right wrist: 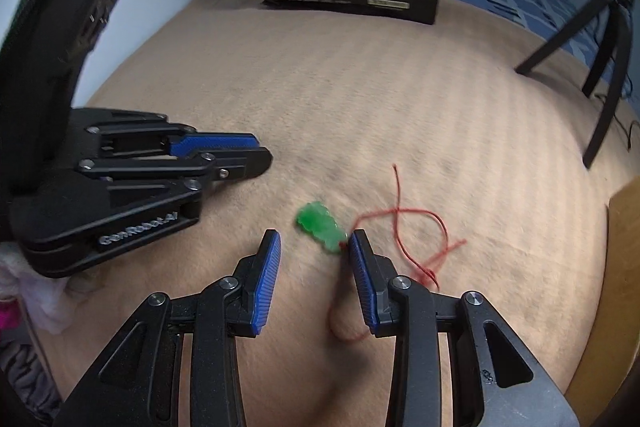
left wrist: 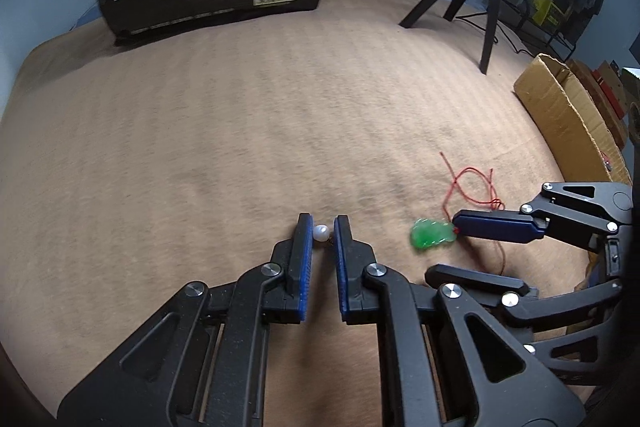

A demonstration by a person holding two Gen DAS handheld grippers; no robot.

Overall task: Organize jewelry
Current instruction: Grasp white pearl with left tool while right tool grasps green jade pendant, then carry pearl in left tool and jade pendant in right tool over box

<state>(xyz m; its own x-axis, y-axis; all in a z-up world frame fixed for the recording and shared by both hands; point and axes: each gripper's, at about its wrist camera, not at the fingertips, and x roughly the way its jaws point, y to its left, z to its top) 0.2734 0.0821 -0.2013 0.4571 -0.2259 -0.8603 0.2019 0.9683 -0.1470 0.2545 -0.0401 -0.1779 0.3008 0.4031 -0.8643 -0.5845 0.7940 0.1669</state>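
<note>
The task is judged to be at an early stage: no piece is seen stored. A white bead is pinched between the nearly closed jaws of the left gripper. The right gripper is held with jaws spread. The green pendant, carved, translucent and strung on a tangled red cord, lies on the tan blanket touching the right-hand finger.

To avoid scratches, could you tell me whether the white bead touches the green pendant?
Apart: the left wrist view shows bare blanket between white bead and green pendant.
</note>
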